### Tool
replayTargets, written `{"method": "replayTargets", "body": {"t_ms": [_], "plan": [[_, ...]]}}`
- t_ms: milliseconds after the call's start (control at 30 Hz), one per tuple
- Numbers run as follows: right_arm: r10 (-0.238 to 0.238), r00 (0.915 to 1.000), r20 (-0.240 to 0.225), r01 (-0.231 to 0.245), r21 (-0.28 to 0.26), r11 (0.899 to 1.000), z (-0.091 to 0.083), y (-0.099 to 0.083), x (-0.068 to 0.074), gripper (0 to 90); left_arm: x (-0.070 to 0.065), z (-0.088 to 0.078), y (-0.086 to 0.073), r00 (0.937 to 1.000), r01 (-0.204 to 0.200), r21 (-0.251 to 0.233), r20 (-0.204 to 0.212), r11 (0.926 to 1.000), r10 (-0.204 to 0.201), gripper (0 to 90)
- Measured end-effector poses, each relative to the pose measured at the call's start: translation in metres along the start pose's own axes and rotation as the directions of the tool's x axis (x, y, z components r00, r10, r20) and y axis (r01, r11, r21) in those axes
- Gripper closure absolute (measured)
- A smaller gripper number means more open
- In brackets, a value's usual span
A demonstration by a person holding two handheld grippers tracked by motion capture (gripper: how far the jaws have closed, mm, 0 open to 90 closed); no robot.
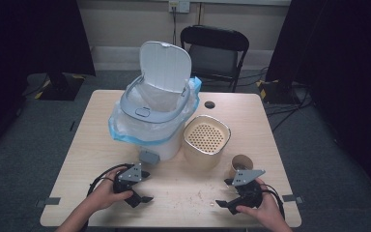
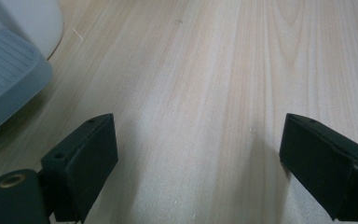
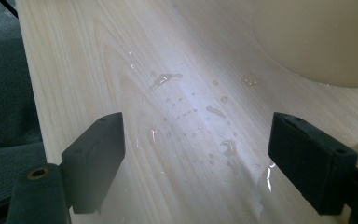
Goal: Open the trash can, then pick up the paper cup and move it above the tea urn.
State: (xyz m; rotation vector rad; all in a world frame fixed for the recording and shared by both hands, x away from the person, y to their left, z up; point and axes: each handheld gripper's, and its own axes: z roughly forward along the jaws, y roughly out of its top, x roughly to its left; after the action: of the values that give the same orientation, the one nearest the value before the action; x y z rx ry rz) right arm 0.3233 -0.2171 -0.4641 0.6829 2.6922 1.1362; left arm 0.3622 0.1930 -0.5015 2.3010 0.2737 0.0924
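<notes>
Wooden worktop (image 1: 183, 188) holds both hands low: left gripper (image 1: 145, 186) and right gripper (image 1: 224, 193) point inward, fingers wide open, empty.

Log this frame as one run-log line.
left gripper: open, empty, near bin pedal | right gripper: open, empty, over wet patch | bin lid: up | paper cup: upright beside right gripper

Left gripper (image 1: 143, 186) and right gripper (image 1: 226, 192) rest near the table's (image 1: 96, 125) front edge, jaws apart, empty. Bin (image 1: 154, 113) stands lid-up toward the rear edge.
</notes>
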Motion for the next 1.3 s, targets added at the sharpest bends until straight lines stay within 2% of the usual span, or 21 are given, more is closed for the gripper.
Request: {"method": "replayTargets", "body": {"t_ms": [200,467,1100,1300], "plan": [[0.012,0.9999,0.003,-0.012,-0.011,1.000,-0.005,-0.002,-0.003,18.1,0.000,0.000,0.000,0.9999,-0.008,0.001,0.007,1.0000,0.008,9.2],[0.026,0.9994,0.021,-0.026,0.000,1.000,-0.013,-0.010,-0.007,17.9,0.001,0.000,0.000,0.9997,-0.015,0.000,0.018,0.9999,0.015,8.4],[0.075,0.9937,0.083,-0.077,0.024,0.997,-0.035,-0.033,-0.014,17.7,0.002,0.000,-0.001,0.9995,-0.023,-0.003,0.023,0.9997,0.023,8.1],[0.090,0.9900,0.109,-0.092,0.018,0.996,-0.041,-0.039,-0.021,17.7,0.002,0.000,-0.001,0.9995,-0.023,-0.002,0.023,0.9997,0.023,8.1]]}}
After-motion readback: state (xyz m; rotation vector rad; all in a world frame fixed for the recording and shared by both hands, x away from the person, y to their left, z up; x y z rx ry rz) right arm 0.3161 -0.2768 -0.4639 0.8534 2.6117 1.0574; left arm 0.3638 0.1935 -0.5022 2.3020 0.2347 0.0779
